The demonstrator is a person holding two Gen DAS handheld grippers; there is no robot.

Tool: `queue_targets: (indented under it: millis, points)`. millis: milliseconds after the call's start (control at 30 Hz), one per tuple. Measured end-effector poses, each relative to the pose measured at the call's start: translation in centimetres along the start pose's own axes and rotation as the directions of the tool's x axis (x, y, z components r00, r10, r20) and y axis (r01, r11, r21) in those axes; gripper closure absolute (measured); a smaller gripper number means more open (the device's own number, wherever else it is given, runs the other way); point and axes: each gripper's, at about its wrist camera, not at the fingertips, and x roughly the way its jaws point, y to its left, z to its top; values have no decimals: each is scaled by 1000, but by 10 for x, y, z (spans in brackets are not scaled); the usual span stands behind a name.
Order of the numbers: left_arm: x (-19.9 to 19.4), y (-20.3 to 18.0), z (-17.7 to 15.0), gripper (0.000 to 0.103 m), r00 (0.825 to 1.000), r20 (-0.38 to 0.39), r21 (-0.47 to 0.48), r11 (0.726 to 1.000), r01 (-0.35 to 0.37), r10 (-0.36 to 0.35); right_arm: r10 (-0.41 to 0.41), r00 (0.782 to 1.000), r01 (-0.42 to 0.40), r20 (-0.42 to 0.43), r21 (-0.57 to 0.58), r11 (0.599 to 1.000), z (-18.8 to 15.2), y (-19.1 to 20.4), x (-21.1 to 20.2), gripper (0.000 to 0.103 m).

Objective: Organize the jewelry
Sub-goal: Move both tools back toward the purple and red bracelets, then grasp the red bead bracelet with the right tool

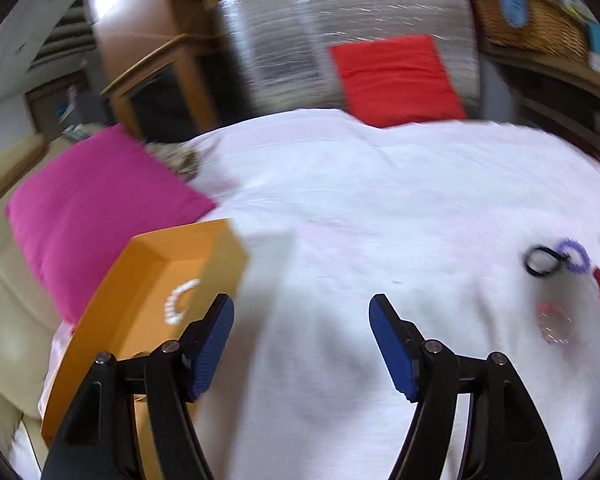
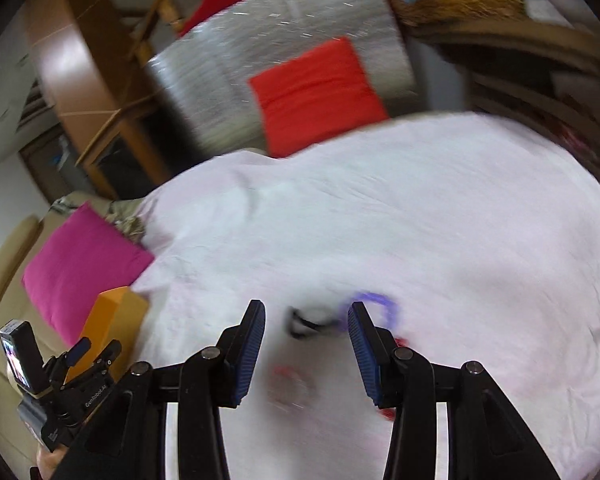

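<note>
Both my views are bright and evenly lit, but smeared with motion blur. The white sheet (image 1: 379,208) nearly washes out, glare streaks the silver panel (image 1: 339,20), and fisheye curvature darkens every corner.

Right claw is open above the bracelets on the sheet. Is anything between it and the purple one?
Nothing visible. The right claw is open and empty, and the purple bracelet lies on bare white sheet, partly behind the claw's right finger, beside the black ring.

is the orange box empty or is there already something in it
Not empty: the open orange box holds a white beaded bracelet on its floor. The rest of its inside is hidden behind the left tongs.
</note>
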Motion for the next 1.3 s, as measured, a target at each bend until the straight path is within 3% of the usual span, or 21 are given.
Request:
queue_targets:
  millis: [167,367,667,800,867,900,1033,1300]
  points:
    - [8,-35,1,32,999,-25,47,998,49,-48,-4,996,11,-93,75,997,-5,-44,10,56]
    - [21,-60,7,32,995,-58,52,995,79,-76,7,980,18,-198,124,992,-14,-66,28,56]
    - [39,-93,20,32,977,-63,80,975,210,-205,-21,960,47,-281,89,995,-24,-60,49,56]
    - [47,-107,25,32,956,-85,72,955,287,-281,-80,955,89,-285,19,996,-30,-51,56,56]
    - [49,-111,25,32,950,-96,73,950,305,-297,-125,954,118,-272,-40,992,-33,-46,56,67]
    - [49,-114,25,32,949,-99,78,949,306,-298,-159,950,141,-269,-83,986,-35,-43,56,79]
    - [48,-120,25,32,946,-102,94,943,318,-309,-166,954,145,-250,-98,985,-34,-46,49,92]
    - [42,-123,28,31,939,-59,91,935,343,-339,-160,963,158,-218,-28,987,-26,-63,33,92]
